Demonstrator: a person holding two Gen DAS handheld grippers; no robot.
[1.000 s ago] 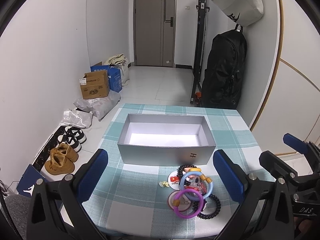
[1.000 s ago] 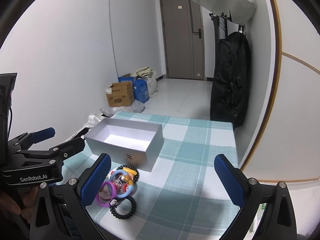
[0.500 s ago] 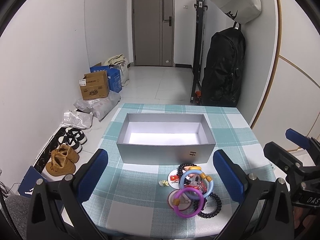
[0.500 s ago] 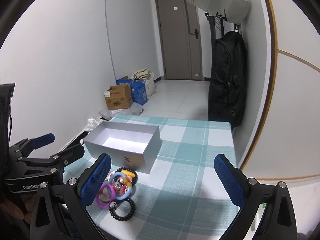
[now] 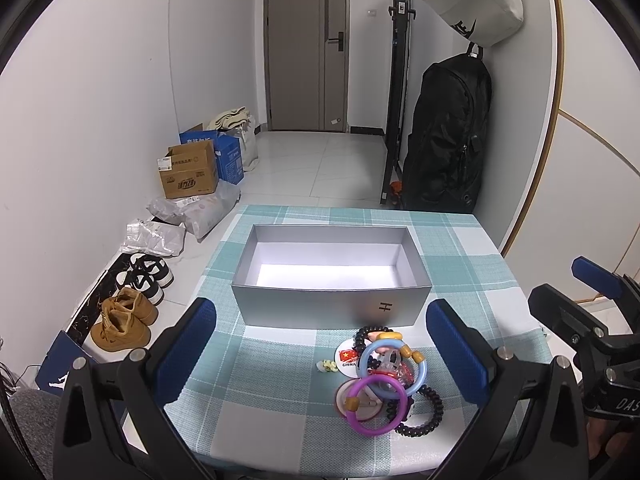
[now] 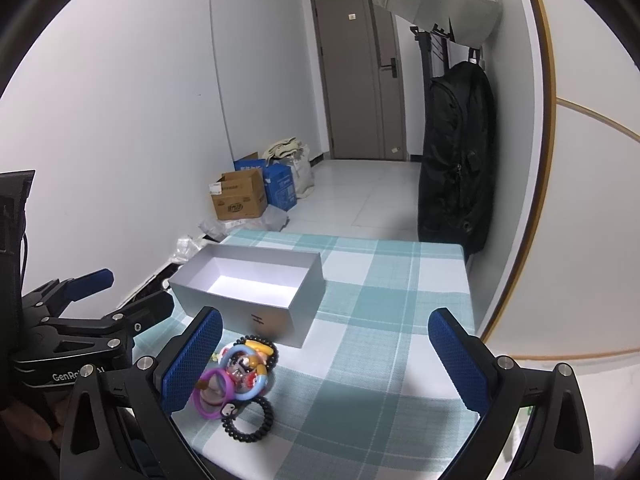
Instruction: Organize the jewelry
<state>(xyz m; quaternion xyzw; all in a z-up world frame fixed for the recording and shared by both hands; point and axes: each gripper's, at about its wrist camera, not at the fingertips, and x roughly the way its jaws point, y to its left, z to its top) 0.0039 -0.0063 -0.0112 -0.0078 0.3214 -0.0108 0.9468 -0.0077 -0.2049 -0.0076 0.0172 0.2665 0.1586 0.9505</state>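
- Against the frames a second back: both cameras sit a little farther back and higher; the grey box [image 5: 332, 276] and the jewelry heap show slightly lower on the checked tablecloth [image 5: 280, 412]. Nothing on the table has shifted.
- In the right wrist view the heap now lies closer to the left-hand blue pad than it did a second ago.
- Left gripper [image 5: 324, 356]: fingers spread wide, nothing between the pads, above the near edge of the table.
- Right gripper [image 6: 326, 364]: fingers likewise wide apart, empty.
- Jewelry heap [image 5: 384, 376]: near side of the box, touching nothing but the cloth. Purple ring [image 5: 377, 404], light-blue ring [image 5: 394, 364], black coil band [image 5: 424, 412], black bead bracelet [image 5: 368, 334], round badge [image 5: 349, 356] underneath.
- Left wrist view: heap lies between the fingers, nearer the right-hand pad, ahead of the tips.
- Right wrist view: heap [image 6: 236, 376] just beside the left-hand pad [image 6: 192, 364], partly tucked behind it.
- Box open, interior bare.
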